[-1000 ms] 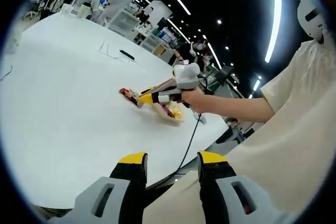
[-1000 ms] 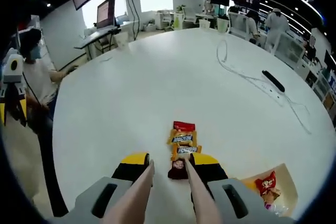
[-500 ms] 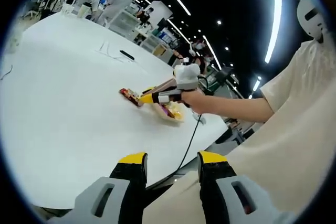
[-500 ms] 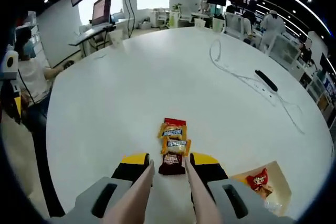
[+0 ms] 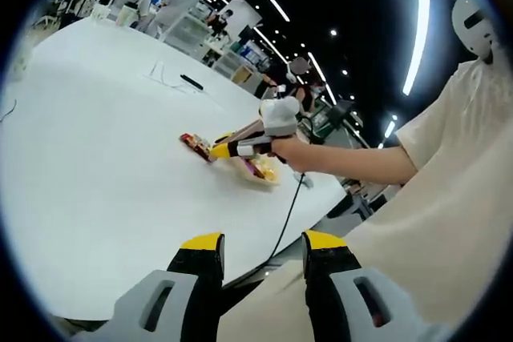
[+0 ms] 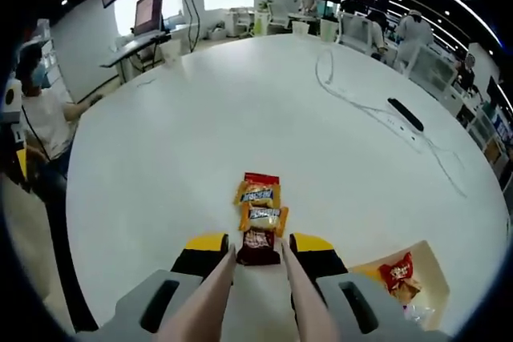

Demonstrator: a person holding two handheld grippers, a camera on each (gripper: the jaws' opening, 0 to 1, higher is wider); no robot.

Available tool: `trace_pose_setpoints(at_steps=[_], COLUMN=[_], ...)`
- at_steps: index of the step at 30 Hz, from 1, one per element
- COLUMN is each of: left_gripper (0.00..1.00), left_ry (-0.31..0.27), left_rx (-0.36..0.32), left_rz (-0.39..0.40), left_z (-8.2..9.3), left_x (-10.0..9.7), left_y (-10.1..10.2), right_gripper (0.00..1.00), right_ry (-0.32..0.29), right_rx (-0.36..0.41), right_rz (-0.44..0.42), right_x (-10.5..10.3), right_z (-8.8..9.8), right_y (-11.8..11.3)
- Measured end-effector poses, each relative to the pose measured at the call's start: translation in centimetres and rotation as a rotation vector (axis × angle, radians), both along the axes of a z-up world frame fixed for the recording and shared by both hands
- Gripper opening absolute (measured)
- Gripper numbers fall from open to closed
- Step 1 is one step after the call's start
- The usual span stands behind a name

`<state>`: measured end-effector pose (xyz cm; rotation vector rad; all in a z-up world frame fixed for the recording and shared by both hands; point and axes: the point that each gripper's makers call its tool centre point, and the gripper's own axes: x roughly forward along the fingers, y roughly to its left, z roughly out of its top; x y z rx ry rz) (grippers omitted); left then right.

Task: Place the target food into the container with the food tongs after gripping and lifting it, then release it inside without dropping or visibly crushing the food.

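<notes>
A row of snack packets lies on the white round table (image 6: 160, 166): a red one (image 6: 260, 178), two orange ones (image 6: 256, 195), and a dark red packet (image 6: 256, 244) nearest me. My right gripper (image 6: 258, 243) is shut on the food tongs (image 6: 210, 298), whose two pinkish arms reach forward either side of the dark red packet. The tan container (image 6: 433, 266) sits to the right with a red packet (image 6: 398, 271) in it. In the left gripper view, the right gripper (image 5: 240, 148) hovers by the packets (image 5: 192, 142) and the container (image 5: 264, 172). My left gripper (image 5: 260, 244) is open, holding nothing, near the table edge.
A black bar-shaped device (image 6: 405, 114) and a white cable (image 6: 353, 90) lie farther back on the table. A person (image 6: 44, 118) sits at the left beyond the table edge. A black cord (image 5: 288, 214) hangs from the right gripper over the table's front edge.
The right gripper has moved forward along the table; the packet row is nearer and the dark red packet now lies between the tong tips. The left gripper has stayed put.
</notes>
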<state>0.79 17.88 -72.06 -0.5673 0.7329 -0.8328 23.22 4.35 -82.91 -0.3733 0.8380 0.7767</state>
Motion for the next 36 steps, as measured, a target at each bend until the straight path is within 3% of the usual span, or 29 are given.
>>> trace_pose_setpoints(at_steps=[7, 36], left_gripper=[0.38, 0.38], left_ry=[0.005, 0.01], left_rx=[-0.002, -0.01], left_rz=[0.005, 0.013], left_z=[-0.18, -0.3], left_x=[-0.04, 0.09], left_y=[0.15, 0.03], right_gripper=[0.29, 0.31], right_ry=[-0.029, -0.011], right_rx=[-0.047, -0.035], right_rz=[0.005, -0.029], right_x=[0.21, 0.03], right_z=[-0.48, -0.87], right_y=[-0.22, -0.09])
